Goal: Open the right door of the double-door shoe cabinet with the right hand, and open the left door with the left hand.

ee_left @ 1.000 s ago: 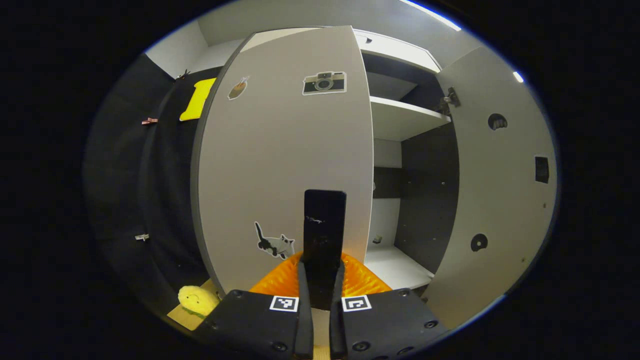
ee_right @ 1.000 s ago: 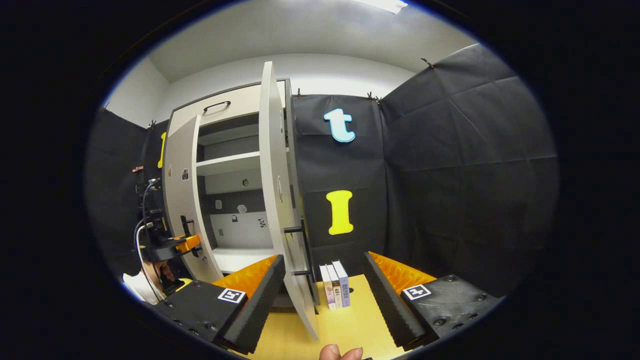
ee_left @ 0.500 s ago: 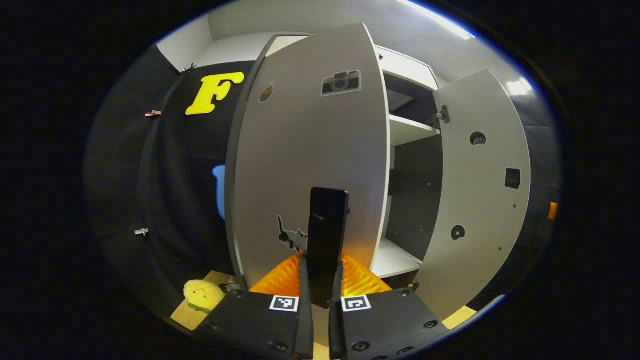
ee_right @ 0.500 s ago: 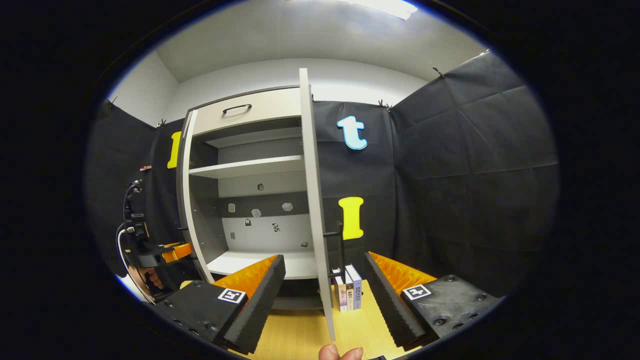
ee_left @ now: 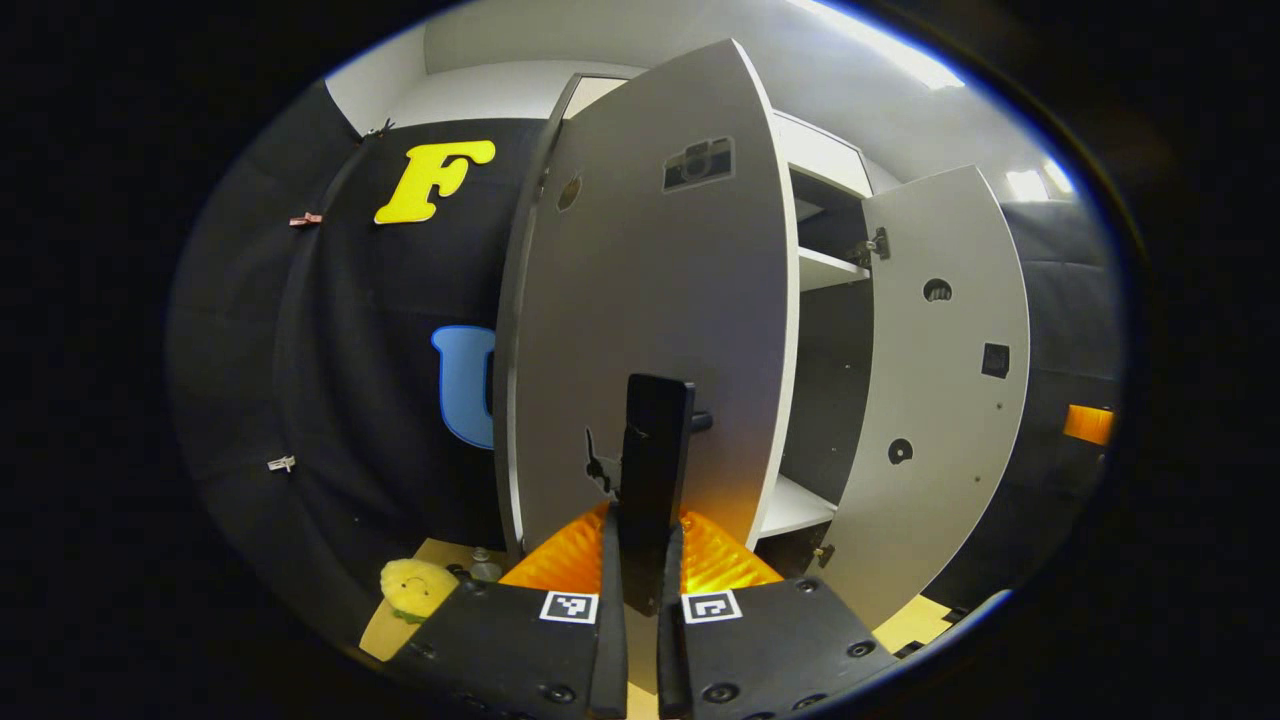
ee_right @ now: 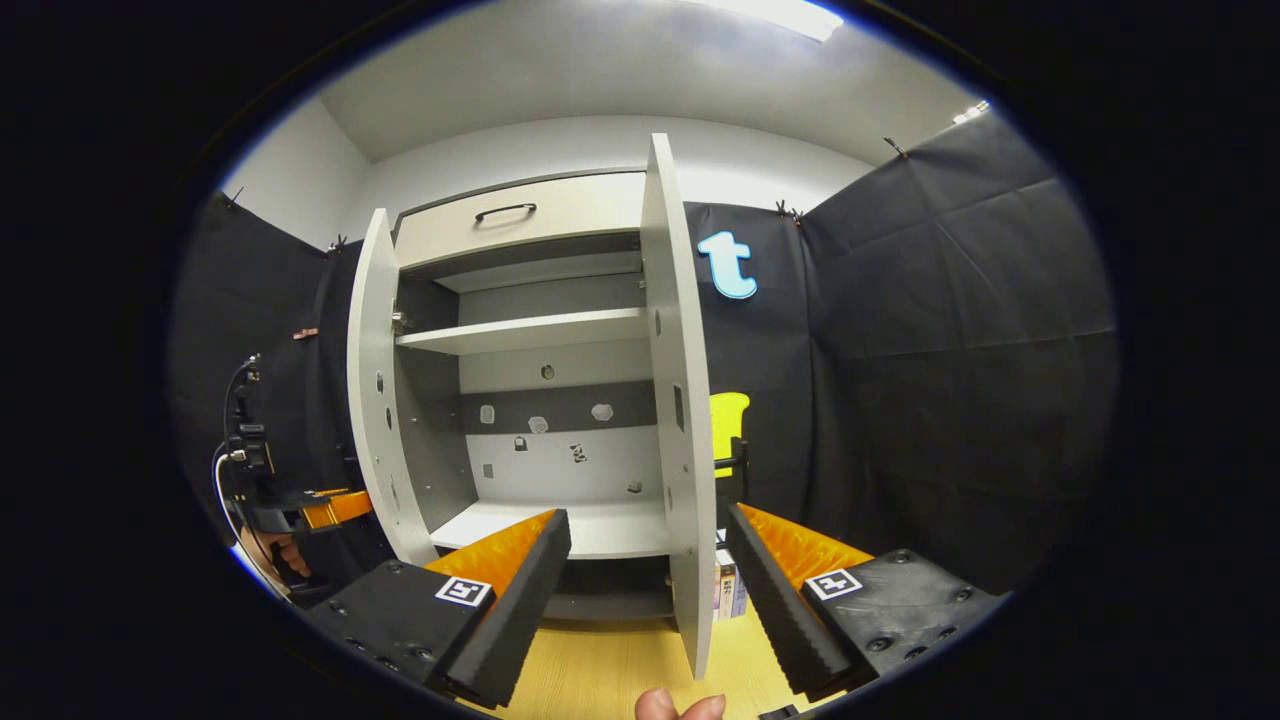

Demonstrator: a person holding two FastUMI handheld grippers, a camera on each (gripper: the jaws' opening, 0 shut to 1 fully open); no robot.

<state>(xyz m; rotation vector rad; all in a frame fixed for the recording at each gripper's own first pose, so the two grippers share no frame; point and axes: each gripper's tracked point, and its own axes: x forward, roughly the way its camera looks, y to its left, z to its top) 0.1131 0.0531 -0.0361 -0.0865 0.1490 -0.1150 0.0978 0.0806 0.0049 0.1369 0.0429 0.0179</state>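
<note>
In the right gripper view the shoe cabinet point(ee_right: 540, 330) stands with both doors swung outward and its shelves bare. The left door point(ee_left: 650, 300) carries stickers on its outer face. My left gripper point(ee_left: 648, 522) is shut on that door's black bar handle point(ee_left: 655, 440). The right door point(ee_left: 950, 380) shows its inner face here. In the right gripper view the right door point(ee_right: 680, 400) stands edge-on between the spread fingers of my open right gripper point(ee_right: 640, 590), neither finger pressing on it. Its black handle point(ee_right: 737, 460) pokes out to the right. The left gripper point(ee_right: 300, 505) shows at the far left, beside the left door point(ee_right: 370, 380).
A yellow plush toy point(ee_left: 415, 585) and a small bottle point(ee_left: 482, 565) sit on the wooden surface by the left door's foot. Books point(ee_right: 730, 590) stand right of the right door. A drawer with a handle point(ee_right: 505, 212) tops the cabinet. A fingertip point(ee_right: 680, 705) shows at the bottom edge.
The left door has swung further outward with my left gripper on its handle. The right door has turned from showing its outer side to standing edge-on; the right gripper stays open.
</note>
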